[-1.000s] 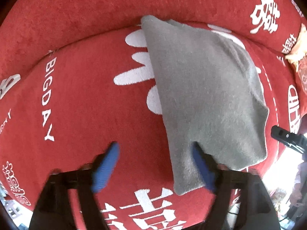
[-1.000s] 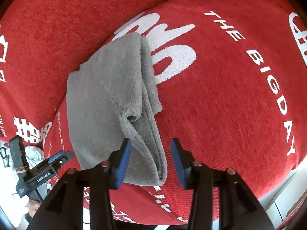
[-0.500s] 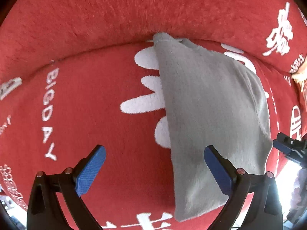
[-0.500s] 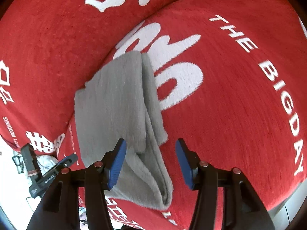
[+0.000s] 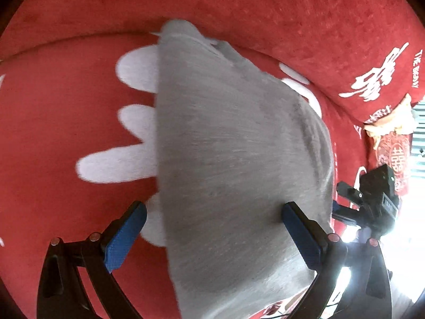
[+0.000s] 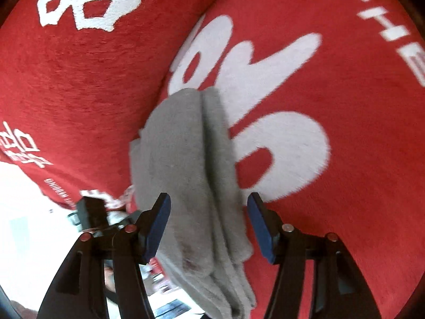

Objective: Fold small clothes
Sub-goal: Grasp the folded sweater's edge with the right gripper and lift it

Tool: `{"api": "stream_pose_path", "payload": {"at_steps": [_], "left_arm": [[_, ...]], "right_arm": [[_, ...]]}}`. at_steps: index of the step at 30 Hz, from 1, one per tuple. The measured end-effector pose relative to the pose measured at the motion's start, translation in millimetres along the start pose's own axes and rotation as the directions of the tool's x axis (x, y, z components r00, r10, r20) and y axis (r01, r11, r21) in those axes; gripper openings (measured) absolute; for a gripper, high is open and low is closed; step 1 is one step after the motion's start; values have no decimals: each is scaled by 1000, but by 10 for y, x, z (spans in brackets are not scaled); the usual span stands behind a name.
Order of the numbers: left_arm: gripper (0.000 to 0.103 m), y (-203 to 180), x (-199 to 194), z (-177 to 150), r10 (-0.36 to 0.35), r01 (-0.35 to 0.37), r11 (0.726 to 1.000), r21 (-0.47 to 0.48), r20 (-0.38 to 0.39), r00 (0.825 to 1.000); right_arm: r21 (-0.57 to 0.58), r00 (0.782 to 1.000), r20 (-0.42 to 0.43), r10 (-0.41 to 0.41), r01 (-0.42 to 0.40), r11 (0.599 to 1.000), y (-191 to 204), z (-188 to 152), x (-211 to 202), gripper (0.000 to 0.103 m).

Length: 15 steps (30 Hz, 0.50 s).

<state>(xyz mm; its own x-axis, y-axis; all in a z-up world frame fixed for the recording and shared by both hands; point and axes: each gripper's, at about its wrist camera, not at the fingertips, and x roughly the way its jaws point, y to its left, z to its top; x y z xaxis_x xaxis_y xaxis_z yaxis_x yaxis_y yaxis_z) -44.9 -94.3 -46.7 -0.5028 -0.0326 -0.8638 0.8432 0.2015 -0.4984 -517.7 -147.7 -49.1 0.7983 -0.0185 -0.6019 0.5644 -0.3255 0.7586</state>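
Since both cameras are a bit smeared, take the finer details loosely, but the soft grey fleecy folded garment (image 5: 233, 159) is lying on the red plush cover with big white lettering (image 5: 66, 122), running from the seat's back crease toward the front edge. From the right wrist view it looks doubled lengthwise, with several stacked layers showing along its near end (image 6: 196, 186). The left gripper (image 5: 212, 236) is spread wide, one blue pad over bare red plush and the other over the cloth. The right gripper (image 6: 208, 226) is opening, its pads either side of the folded strip without pressing it.
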Motion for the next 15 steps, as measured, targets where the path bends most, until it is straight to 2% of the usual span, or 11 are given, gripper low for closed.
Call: {"api": "stream_pose_path", "payload": {"at_steps": [6,12,14,15], "left_arm": [[103,-186,141,16,-2,2,1000,28,-3,1000],[103,-315,223,24,38,-38,999,38,3,999],[97,-337,213,22,42,-42,998,36,5,999],[91,-343,198,14,47,-47,998,33,12,999]], "right_arm": [[-90,994,-104,23,-32,995,160,114,278,67],[-133,989,-143,25,-44,990,321,143,514,67],[-130,989,-146,0,-19,991,354,117,560,58],[-134,988,-151,-21,1,991,369,99,587,41]]}}
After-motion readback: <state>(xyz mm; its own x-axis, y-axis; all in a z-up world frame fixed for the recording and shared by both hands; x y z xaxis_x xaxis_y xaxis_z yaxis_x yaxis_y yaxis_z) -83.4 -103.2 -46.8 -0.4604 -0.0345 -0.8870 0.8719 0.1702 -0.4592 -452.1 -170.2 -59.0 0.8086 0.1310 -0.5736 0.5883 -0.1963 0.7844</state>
